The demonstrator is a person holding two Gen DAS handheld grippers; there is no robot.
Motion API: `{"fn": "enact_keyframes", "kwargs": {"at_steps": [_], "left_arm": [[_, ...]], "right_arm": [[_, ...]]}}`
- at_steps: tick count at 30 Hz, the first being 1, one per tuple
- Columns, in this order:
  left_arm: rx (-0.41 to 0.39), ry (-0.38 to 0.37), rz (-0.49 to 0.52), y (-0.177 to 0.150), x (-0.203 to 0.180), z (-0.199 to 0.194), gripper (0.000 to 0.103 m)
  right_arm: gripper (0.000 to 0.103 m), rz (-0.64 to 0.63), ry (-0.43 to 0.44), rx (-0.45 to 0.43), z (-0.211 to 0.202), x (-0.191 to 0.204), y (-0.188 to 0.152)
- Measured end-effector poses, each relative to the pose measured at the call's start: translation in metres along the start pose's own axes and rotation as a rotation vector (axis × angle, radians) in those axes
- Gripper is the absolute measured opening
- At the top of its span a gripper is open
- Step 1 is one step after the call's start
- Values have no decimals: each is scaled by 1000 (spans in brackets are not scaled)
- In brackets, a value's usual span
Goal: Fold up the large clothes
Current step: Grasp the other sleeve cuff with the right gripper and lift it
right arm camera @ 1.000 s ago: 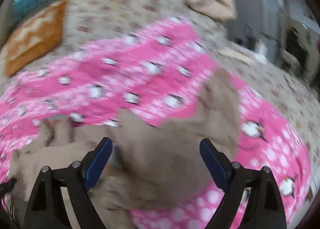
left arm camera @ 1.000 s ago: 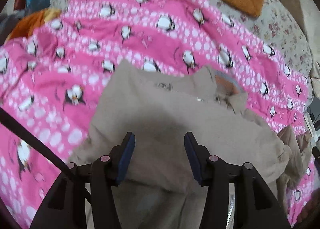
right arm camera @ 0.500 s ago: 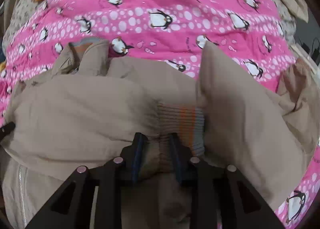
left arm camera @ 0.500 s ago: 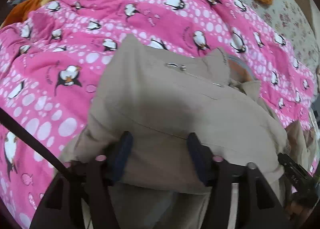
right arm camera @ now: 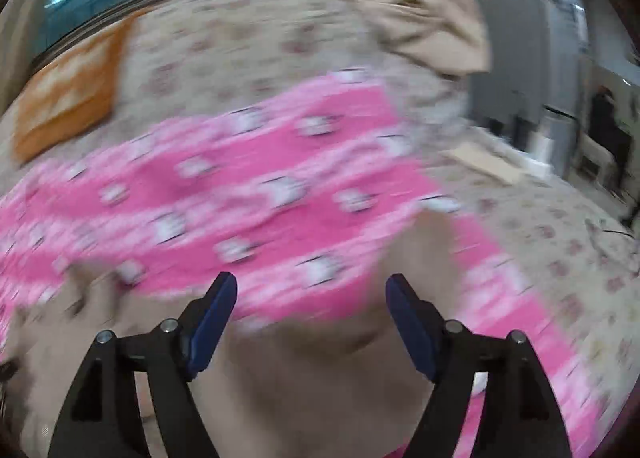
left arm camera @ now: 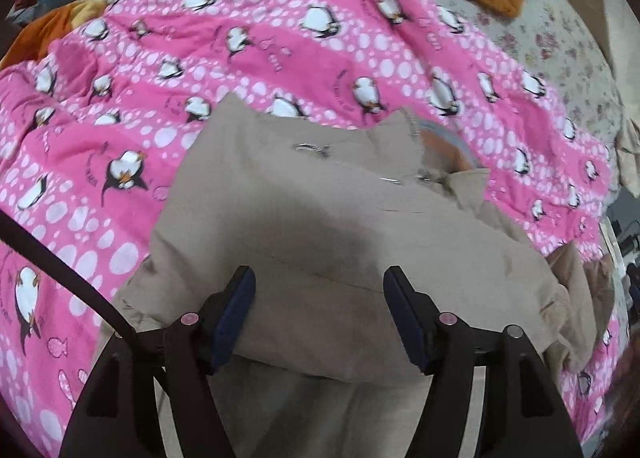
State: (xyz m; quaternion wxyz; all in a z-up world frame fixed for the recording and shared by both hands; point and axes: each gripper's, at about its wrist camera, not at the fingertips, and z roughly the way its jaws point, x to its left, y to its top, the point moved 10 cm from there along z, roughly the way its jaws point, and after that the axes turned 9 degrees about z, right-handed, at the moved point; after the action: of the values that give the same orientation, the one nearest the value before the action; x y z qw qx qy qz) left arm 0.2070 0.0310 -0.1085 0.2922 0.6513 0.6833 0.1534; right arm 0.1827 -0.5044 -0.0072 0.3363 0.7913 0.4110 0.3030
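Beige jacket (left arm camera: 320, 242) lies part-folded on pink blanket (left arm camera: 280, 38); left gripper (left arm camera: 318, 316) spread, right gripper (right arm camera: 310, 322) just reopened, both empty; smooth the folded sleeve before the next fold.

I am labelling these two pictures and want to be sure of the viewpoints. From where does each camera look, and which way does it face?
Left wrist: sits on the left gripper, looking forward and down along its open fingers at the beige jacket on the pink penguin blanket; only gripper parts show.
Right wrist: sits on the right gripper, looking down and across the bed, blurred; its jaws have just been opening, nothing between them.
Shared: jacket, pink blanket, the orange cushion and the floral sheet.
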Motion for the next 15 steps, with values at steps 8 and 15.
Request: {"fn": "enact_keyframes", "kwargs": {"at_steps": [8, 15], "left_arm": [[24, -20, 48, 0, -14, 4, 48], [42, -32, -7, -2, -3, 7, 48]], "right_arm": [[78, 125, -11, 263, 94, -83, -21], [11, 93, -9, 90, 50, -82, -3]]}}
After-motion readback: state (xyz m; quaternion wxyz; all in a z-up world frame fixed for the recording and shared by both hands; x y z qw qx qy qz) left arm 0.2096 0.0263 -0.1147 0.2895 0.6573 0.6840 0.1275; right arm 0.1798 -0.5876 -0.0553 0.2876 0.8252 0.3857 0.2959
